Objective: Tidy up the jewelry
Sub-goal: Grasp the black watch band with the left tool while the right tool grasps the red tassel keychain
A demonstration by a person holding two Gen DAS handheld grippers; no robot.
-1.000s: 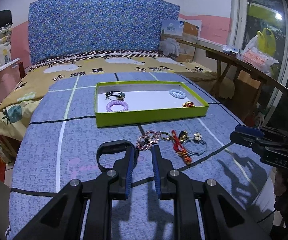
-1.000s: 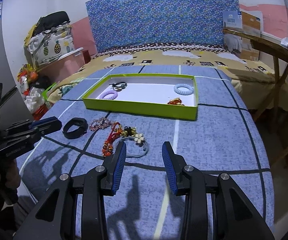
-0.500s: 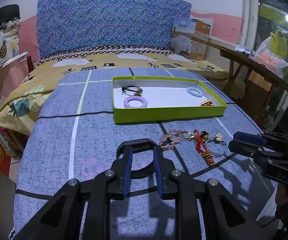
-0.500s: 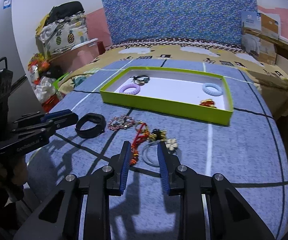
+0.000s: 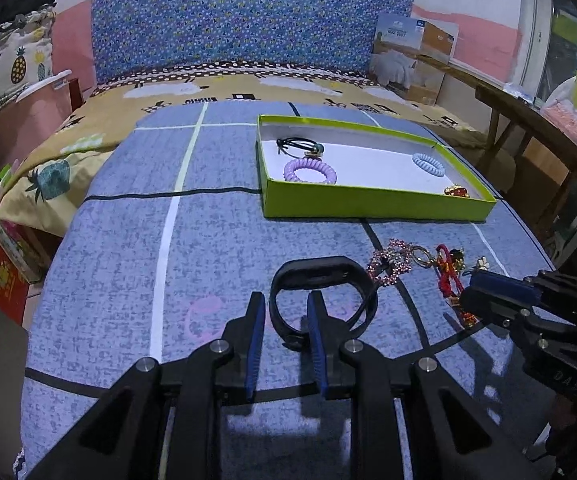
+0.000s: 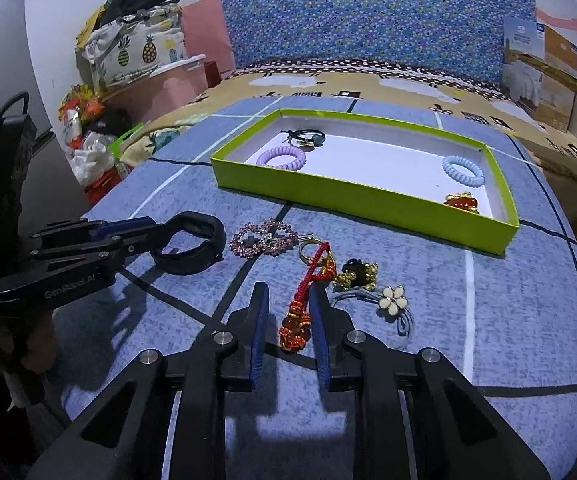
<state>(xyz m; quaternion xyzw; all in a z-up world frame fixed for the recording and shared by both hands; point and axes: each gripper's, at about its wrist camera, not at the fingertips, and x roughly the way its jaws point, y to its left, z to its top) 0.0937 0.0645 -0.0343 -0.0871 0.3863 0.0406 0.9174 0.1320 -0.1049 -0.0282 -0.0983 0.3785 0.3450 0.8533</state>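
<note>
A black wristband [image 5: 324,280] lies on the blue bedspread; my left gripper [image 5: 286,320] is open, its fingers straddling the band's near left side. It also shows in the right wrist view [image 6: 192,246]. My right gripper [image 6: 288,320] is open, its fingers around the lower end of a red knotted charm [image 6: 300,308]. A pink beaded ring [image 6: 262,238], a gold-black charm [image 6: 358,274] and a flower hair tie [image 6: 394,298] lie nearby. The green tray [image 6: 368,200] holds a purple coil tie [image 6: 282,157], a blue coil tie [image 6: 463,170], a black tie and a red-gold piece.
The bed's left edge [image 5: 48,248] drops to boxes and bags on the floor. A wooden table [image 5: 528,112] stands at the right. The blue patterned headboard [image 5: 248,20] is behind the tray.
Both grippers have moved forward and down. The left now straddles the black wristband's side; the right has closed in around the red charm's lower end.
</note>
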